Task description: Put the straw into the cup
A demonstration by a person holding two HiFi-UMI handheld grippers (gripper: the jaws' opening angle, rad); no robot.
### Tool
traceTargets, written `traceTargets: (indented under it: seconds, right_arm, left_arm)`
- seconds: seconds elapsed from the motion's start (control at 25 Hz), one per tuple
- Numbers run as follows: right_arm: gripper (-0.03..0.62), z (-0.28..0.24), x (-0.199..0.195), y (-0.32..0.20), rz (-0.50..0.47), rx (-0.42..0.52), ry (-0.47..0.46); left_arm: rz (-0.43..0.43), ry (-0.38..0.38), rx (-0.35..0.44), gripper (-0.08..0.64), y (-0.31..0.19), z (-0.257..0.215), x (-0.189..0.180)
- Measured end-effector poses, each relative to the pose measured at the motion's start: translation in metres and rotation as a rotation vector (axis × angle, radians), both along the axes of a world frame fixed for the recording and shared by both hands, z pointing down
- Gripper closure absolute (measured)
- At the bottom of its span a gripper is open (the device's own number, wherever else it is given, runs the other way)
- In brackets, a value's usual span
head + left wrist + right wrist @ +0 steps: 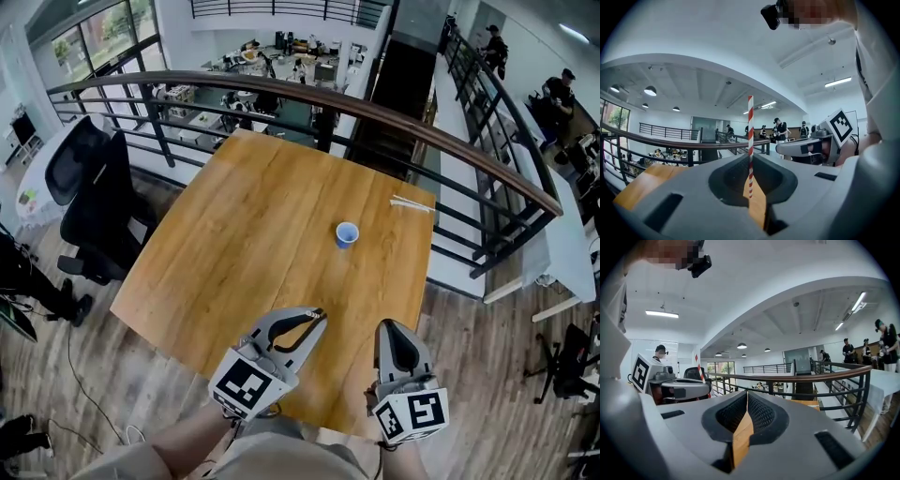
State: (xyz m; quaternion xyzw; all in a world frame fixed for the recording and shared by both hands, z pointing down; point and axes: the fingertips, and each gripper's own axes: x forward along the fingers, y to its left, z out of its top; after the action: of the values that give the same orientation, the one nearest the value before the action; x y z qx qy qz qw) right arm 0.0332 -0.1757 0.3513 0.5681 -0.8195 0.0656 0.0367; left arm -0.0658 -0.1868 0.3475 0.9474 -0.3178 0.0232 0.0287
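Inspection of the work area found a wooden table (pixel 244 234) beside a curved railing (pixel 281 92), with a black office chair (pixel 94 202) off its left side.

The blue cup (pixel 347 234) stood upright and open-topped on the table, right of centre and apart from everything else. A thin white strip (pixel 411 203) lay near the far right edge of the table; it was too small to identify.

The left gripper (pixel 750 157) was held at the near edge of the table, well short of the cup. Its jaws were closed on a red-and-white striped straw (pixel 750 136), which stood upright between the pads and rose clear above them. The straw was therefore in the left gripper, not in the cup.

The right gripper (pixel 746 394) was held just beside the left one, also over the near edge. Its jaws were pressed together with nothing between them. Both grippers pointed roughly level, towards the far side of the table.
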Motion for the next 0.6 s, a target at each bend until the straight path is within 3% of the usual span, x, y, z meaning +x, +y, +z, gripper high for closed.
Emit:
traceTargets:
  seconds: [0.32, 0.48, 0.6]
  right_arm:
    - [0.571, -0.012, 0.014, -0.008, 0.003, -0.016, 0.03]
    - [0.571, -0.012, 0.015, -0.011, -0.025, -0.015, 0.002]
    - [0.571, -0.009, 0.015, -0.006, -0.043, -0.024, -0.021]
  left_arm:
    - [-0.026, 0.012, -0.013, 0.526, -0.012, -0.015, 0.006]
    - [-0.048, -0.023, 0.044, 0.526, -0.014, -0.018, 0.004]
    - [-0.079, -0.017, 0.014, 0.526, -0.007, -0.02, 0.004]
